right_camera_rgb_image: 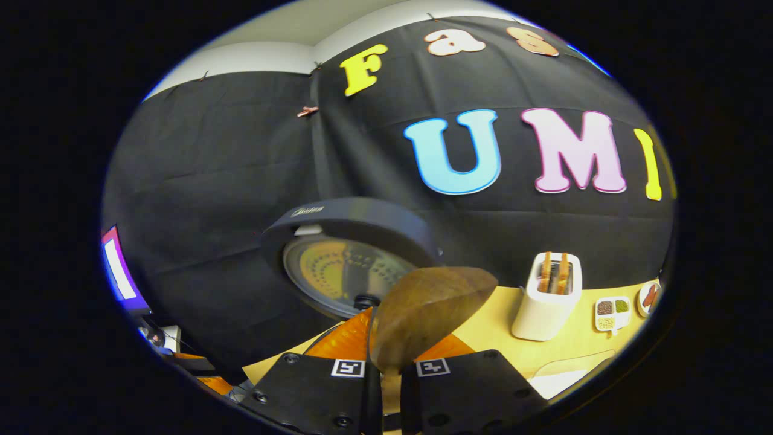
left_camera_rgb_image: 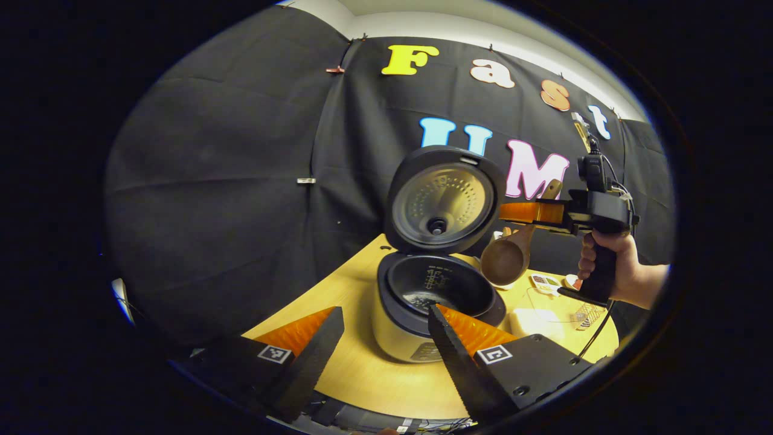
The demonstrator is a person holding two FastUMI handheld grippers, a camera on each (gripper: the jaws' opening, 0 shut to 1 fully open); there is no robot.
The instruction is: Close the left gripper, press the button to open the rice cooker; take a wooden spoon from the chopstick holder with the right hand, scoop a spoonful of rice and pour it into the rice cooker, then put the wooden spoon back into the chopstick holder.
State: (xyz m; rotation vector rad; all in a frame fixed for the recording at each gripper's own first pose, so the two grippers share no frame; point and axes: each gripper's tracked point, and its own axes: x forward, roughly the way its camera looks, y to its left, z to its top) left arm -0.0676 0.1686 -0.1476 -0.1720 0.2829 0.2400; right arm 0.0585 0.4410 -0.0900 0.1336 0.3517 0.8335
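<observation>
Left gripper view, rice cooker (left_camera_rgb_image: 423,308) lid up at centre between the spread, empty left claw (left_camera_rgb_image: 380,338), right claw (left_camera_rgb_image: 531,212) clamping wooden spoon (left_camera_rgb_image: 507,257) at right above the worktop (left_camera_rgb_image: 362,368), right gripper view, toaster (right_camera_rgb_image: 548,296) at lower right, spoon bowl (right_camera_rgb_image: 429,308) just above the claw (right_camera_rgb_image: 389,368).

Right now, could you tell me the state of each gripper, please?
Left gripper: open, holding nothing, near the rice cooker.
Right gripper: closed on the wooden spoon.

L gripper (left_camera_rgb_image: 380,338) hanging w/ jaws apart; R gripper (right_camera_rgb_image: 383,368) clamping, a hand (left_camera_rgb_image: 610,266) gripping its handle.
</observation>
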